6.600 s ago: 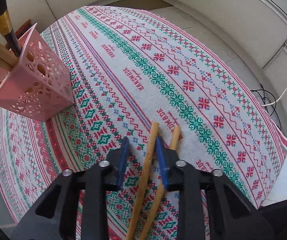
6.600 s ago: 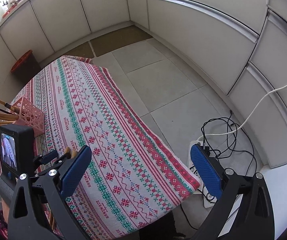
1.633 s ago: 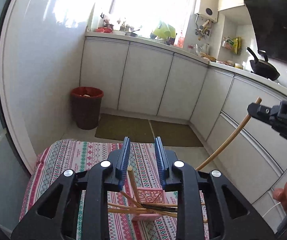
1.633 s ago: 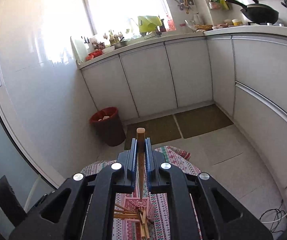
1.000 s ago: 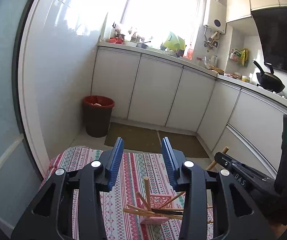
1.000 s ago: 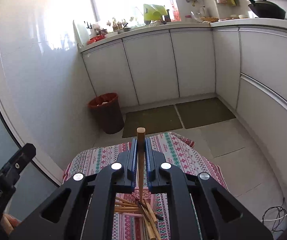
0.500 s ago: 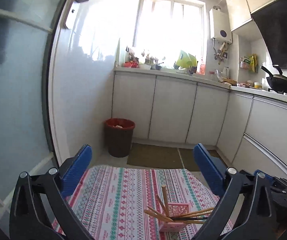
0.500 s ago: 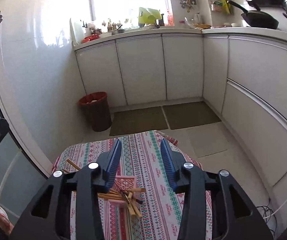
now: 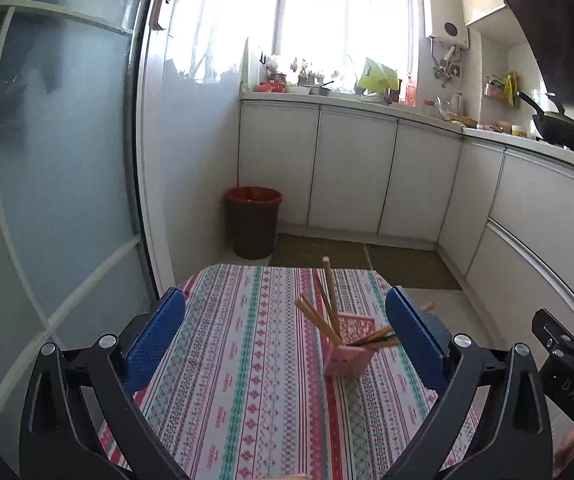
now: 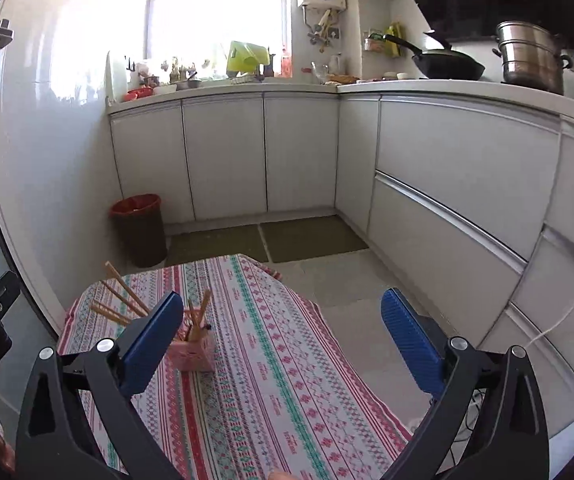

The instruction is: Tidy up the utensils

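A pink lattice utensil holder (image 9: 348, 348) stands on the patterned tablecloth (image 9: 247, 380) and holds several wooden chopsticks (image 9: 329, 292) that fan out of its top. It also shows in the right wrist view (image 10: 194, 354) with its chopsticks (image 10: 121, 286). My left gripper (image 9: 285, 340) is open wide and empty, held back above the near part of the table. My right gripper (image 10: 283, 340) is open wide and empty too, to the right of the holder. Part of the right gripper's body (image 9: 567, 364) shows at the right edge of the left wrist view.
A red-lined waste bin (image 9: 253, 226) stands on the floor beyond the table, by white kitchen cabinets (image 9: 351, 180). A glass door (image 9: 55, 160) is on the left. The table's right edge (image 10: 327, 320) drops to a tiled floor with a white cable (image 10: 559, 320).
Both grippers let go of their chopsticks into the pink holder, opened wide and drew back from it. The holder now sits farther off in both views.
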`<state>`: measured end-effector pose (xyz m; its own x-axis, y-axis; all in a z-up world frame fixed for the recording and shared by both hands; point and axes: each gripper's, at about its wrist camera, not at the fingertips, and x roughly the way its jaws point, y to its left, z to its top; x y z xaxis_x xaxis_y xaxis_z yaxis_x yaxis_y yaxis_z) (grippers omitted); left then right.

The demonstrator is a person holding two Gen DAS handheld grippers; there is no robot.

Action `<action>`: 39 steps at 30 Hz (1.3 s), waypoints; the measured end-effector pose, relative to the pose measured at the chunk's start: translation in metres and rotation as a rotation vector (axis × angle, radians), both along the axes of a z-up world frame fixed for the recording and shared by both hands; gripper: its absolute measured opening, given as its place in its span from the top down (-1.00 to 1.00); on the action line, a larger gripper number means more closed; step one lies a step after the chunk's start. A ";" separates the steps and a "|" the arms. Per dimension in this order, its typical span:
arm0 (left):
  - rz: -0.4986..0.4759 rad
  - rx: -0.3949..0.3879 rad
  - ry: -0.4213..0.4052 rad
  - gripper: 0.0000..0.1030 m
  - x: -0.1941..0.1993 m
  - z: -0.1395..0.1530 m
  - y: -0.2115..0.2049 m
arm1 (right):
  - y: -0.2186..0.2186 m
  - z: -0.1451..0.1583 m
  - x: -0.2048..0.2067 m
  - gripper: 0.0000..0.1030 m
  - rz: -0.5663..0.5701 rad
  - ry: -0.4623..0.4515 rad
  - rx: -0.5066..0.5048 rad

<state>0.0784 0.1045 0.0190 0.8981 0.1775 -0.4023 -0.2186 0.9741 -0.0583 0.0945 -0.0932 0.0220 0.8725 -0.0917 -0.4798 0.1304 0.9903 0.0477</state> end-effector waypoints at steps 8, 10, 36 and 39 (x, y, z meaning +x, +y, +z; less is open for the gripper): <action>0.024 0.067 0.048 -0.86 -0.050 0.022 -0.026 | -0.025 -0.006 -0.038 -0.87 -0.003 0.088 0.129; 0.047 0.074 0.096 -0.86 -0.049 0.024 -0.027 | -0.029 -0.002 -0.046 -0.87 -0.009 0.074 0.126; -0.048 0.042 0.133 -0.86 -0.039 0.018 -0.038 | -0.036 0.006 -0.053 -0.87 -0.069 0.110 0.059; -0.046 0.042 0.125 -0.86 -0.041 0.020 -0.039 | -0.037 0.008 -0.055 -0.87 -0.076 0.103 0.055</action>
